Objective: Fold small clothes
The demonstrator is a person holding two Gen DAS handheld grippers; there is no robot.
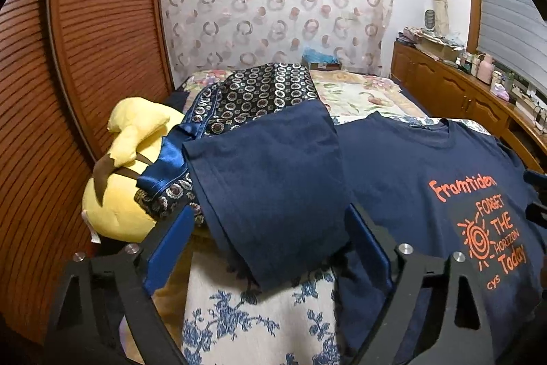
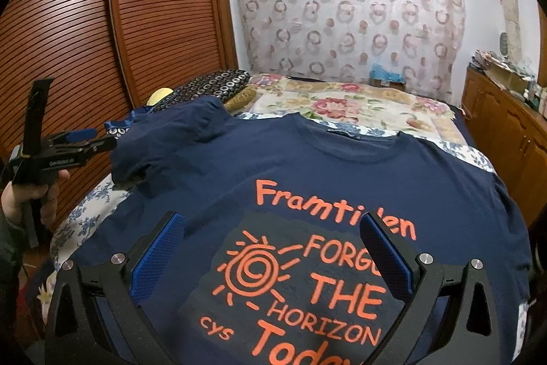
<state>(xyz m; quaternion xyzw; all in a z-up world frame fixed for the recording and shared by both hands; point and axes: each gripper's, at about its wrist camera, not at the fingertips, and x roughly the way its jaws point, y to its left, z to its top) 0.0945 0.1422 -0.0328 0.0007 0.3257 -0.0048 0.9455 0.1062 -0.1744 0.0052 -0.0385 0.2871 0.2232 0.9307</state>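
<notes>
A navy T-shirt with orange print lies face up on the bed, collar toward the far wall. It also shows in the left wrist view. Its left sleeve lies spread over the bed's left side, raised on the bedding. My left gripper is open, its jaws either side of that sleeve's end, not closed on it. It also shows at the left of the right wrist view. My right gripper is open and empty above the shirt's printed chest.
A yellow plush toy and a dark ring-patterned cushion lie at the bed's left side beside a wooden slatted wardrobe. A floral quilt covers the far bed. A wooden cabinet with clutter runs along the right.
</notes>
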